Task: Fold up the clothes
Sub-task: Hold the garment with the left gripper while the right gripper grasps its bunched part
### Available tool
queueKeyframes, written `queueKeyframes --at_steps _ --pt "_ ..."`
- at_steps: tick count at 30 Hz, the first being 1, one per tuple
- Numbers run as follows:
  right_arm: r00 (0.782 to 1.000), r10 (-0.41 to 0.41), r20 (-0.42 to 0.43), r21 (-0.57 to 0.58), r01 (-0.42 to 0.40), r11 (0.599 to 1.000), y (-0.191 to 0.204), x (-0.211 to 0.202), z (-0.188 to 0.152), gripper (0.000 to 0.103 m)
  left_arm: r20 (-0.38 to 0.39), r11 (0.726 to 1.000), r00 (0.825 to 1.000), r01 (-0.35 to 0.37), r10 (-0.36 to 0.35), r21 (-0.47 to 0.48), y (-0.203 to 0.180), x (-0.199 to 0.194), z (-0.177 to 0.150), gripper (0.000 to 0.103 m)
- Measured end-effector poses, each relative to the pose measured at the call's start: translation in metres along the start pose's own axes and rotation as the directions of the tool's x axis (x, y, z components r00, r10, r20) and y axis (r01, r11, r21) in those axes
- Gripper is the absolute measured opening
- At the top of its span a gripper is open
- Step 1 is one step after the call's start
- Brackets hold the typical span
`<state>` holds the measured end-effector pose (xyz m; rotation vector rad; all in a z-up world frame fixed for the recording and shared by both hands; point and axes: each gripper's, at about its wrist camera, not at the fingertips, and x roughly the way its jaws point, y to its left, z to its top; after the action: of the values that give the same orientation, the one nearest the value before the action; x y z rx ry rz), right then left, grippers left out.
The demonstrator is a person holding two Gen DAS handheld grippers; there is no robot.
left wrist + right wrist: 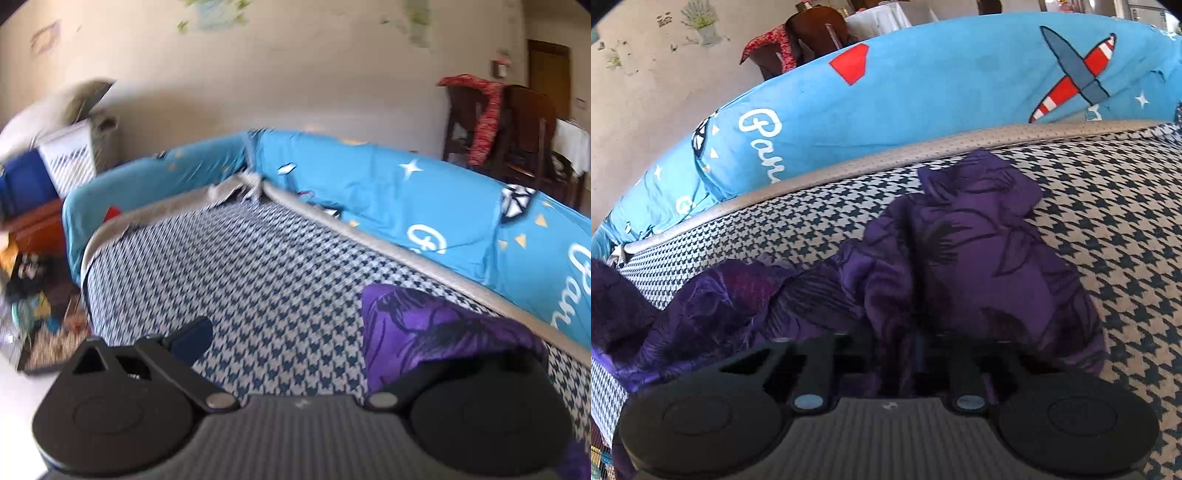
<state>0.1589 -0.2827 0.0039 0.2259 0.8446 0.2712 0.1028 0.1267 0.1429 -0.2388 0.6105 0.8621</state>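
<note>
Purple garment (960,258) bunched near the mattress (240,277) edge, bumper at twelve o'clock. My left hand-held gripper (332,343) gapes empty; my right hand-held gripper (916,354) nearly closed, pinching cloth.

I see a beige wall (295,74) at twelve o'clock, with faded plant decals (701,22). A blue padded bumper (388,192) rings the houndstooth mattress (240,266). At two o'clock stand dark wooden chairs (517,125) (red cloth (484,122) draped over one). Daylight is soft.
</note>
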Motion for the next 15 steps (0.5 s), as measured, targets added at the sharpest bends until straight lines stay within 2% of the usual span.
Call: queueKeyframes --at_steps 3,5,11,15 --pt "1.0 -0.022 0.017 0.04 0.021 0.999 -0.005 -0.01 -0.001 0.013 -0.02 0.998 1.0 0.013 -0.015 -0.056 0.014 0.002 0.003 0.103" --pt "0.998 -0.052 0.025 0.065 0.05 0.997 -0.005 -0.017 -0.003 0.012 -0.04 0.998 0.997 0.06 -0.061 -0.036 0.016 0.004 0.004 0.103" --pt "0.992 -0.121 0.039 0.128 0.115 0.985 0.0 -0.038 -0.014 0.012 -0.068 0.985 0.994 0.096 -0.088 0.14 -0.009 0.002 -0.012 0.103" --pt "0.99 -0.138 0.04 0.145 0.131 0.981 0.0 -0.048 -0.021 0.012 -0.144 0.948 0.976 0.195 -0.163 0.252 -0.03 0.003 -0.031 0.103"
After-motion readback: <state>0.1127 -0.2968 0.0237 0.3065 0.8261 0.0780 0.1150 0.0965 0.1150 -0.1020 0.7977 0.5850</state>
